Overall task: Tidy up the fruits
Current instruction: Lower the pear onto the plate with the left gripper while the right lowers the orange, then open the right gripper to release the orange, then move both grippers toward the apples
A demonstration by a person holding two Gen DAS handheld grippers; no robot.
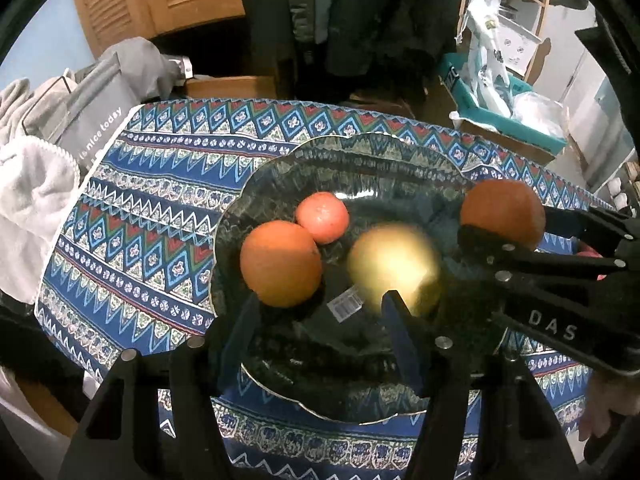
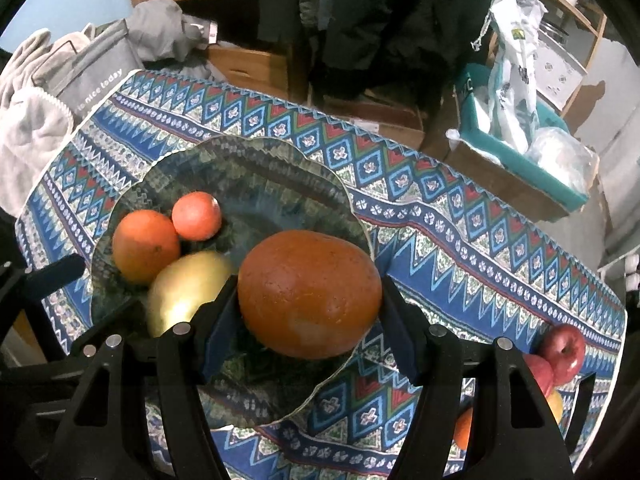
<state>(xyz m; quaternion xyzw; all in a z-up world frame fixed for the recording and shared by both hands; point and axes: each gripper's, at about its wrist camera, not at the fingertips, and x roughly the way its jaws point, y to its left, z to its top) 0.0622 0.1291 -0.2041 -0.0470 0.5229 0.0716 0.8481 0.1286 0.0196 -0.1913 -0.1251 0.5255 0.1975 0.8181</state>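
Your left claw (image 1: 320,320) is hovering open and empty over the glass plate (image 1: 280,160), beside the yellow fruit (image 1: 394,266); keep it clear. Your right claw (image 2: 308,312) is gripping the large orange (image 2: 310,294) above the plate's rim (image 2: 340,188); lower it into bare glass before releasing.

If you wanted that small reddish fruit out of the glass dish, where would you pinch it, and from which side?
Across its widest middle, coming down from above. The small reddish fruit is round, so only the middle gives both fingers a hold. It touches the orange on its near-left, so one finger would go on the far-left and one on the near-right, where the dish is bare, probably avoiding a nudge.
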